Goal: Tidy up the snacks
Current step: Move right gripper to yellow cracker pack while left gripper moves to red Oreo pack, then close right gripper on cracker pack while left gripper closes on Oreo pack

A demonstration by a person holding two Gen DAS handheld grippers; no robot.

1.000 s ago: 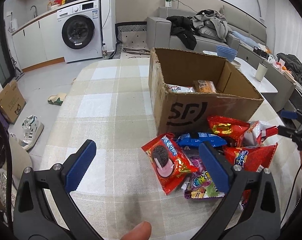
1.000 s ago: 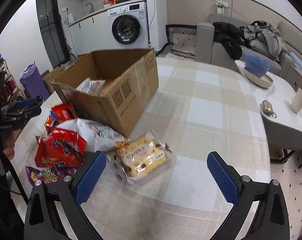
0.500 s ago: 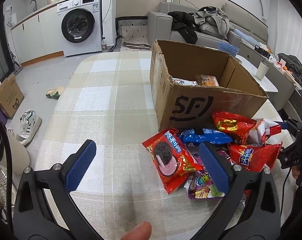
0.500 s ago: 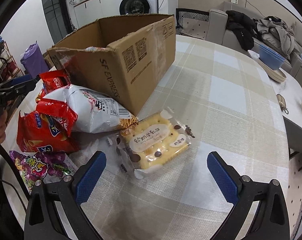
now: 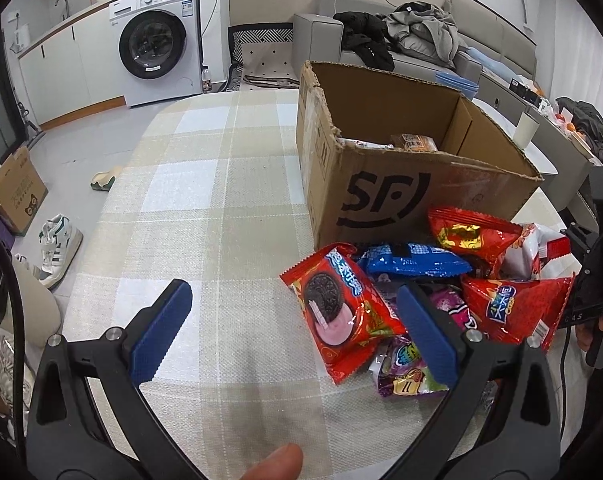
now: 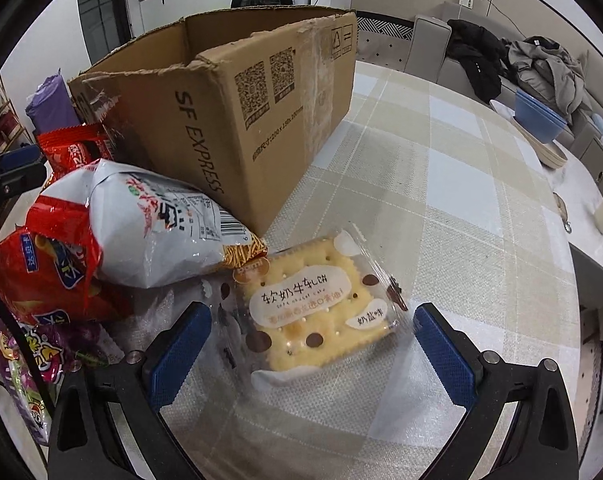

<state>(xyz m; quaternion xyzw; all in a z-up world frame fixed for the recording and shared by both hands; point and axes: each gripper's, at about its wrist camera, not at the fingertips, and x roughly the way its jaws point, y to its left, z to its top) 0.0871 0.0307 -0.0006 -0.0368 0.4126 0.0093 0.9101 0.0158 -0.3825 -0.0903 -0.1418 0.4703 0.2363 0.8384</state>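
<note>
Checked cloth covers the table (image 6: 441, 184), with a washer and sofa behind, and an open box (image 6: 237, 92) stands mid-table with a few packets already inside. Right gripper (image 6: 307, 344) hangs low over the cloth with its blue pads spread wide and nothing between them but the cracker pack (image 6: 313, 304) — the pack lies flat, just ahead of the gripper, roughly centred between the pads and touching neither. It is nearly square; its slightly longer run, along the printed label, goes from lower left to upper right in the right wrist view, so it sits skewed to the line between the pads rather than square to it. Its near-left corner abuts the white bag (image 6: 141, 224), which leans on the red bag (image 6: 41, 276) beside the box. Left gripper (image 5: 293, 332) is also spread wide and empty, its right pad over the edge of the snack pile; the cookie packet (image 5: 337, 312) lies just inside that pad, long axis running away and leftward toward the box. For the cracker pack the right gripper is plainly the nearer one — a short push forward and down would likely bracket it.
</note>
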